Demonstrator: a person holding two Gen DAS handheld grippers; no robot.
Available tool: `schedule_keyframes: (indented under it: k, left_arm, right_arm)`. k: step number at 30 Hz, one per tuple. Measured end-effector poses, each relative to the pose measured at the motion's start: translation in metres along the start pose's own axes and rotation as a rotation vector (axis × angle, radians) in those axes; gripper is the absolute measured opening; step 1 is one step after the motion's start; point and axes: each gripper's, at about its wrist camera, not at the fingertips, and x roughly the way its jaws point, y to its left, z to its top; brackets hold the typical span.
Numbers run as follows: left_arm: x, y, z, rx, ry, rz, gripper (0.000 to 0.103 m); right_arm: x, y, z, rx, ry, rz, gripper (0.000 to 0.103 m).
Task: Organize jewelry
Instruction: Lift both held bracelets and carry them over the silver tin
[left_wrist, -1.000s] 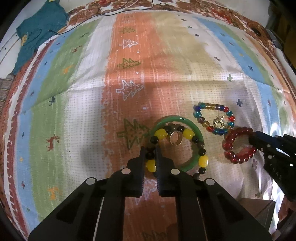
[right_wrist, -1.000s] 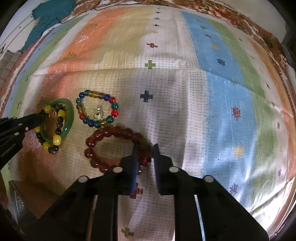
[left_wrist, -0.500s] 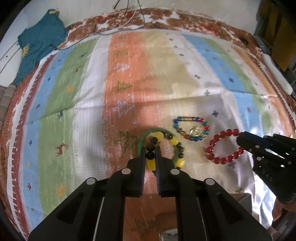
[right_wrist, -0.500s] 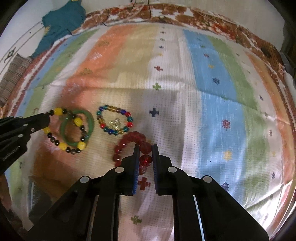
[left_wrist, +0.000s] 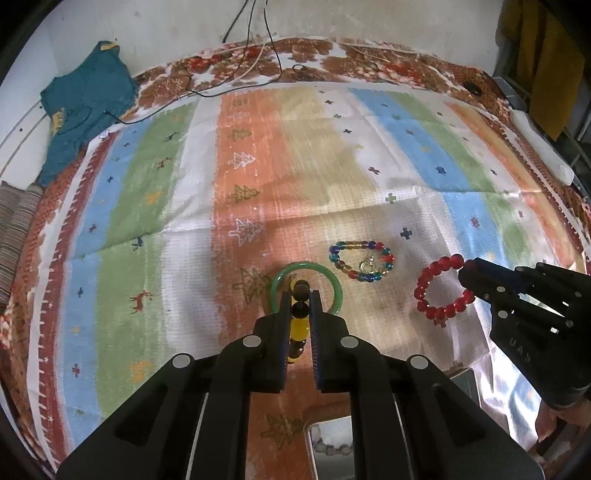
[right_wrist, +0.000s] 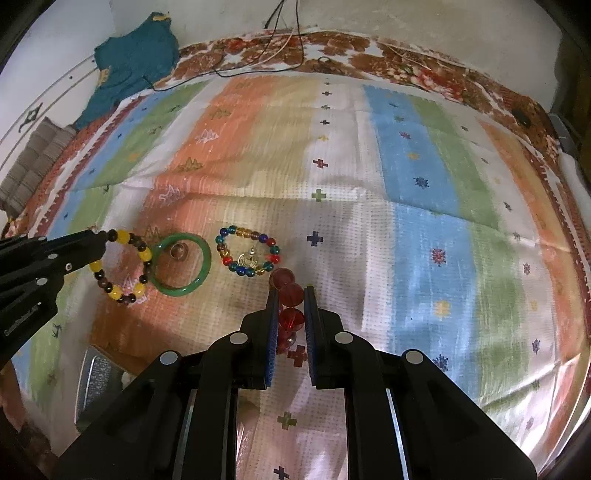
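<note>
Risk: either beaded loop, pinched by only a bead or two, could slip free and drop onto the cloth (left_wrist: 258, 166).

The left gripper (left_wrist: 300, 295) is clamped on the yellow bracelet (right_wrist: 122, 266), hanging at 9 o'clock of the bangle (right_wrist: 183, 264). The right gripper (right_wrist: 290, 295) is clamped on the red bracelet (left_wrist: 441, 291), at 4 o'clock of the multicolour bracelet (right_wrist: 249, 254).

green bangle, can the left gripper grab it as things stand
Probably not yet. The left gripper is shut on the yellow and black bead bracelet, so its jaws are occupied. The green bangle itself lies flat and uncovered on the cloth just ahead, with nothing else blocking the way.
</note>
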Motion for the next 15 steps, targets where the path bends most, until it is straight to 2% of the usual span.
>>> schedule_keyframes:
  k: [15]
  left_arm:
    - [-0.056,-0.001,-0.008,-0.017,-0.104,-0.054,0.009]
  right_arm:
    - [-0.040,0.008,-0.004,-0.008,-0.104,0.033,0.014]
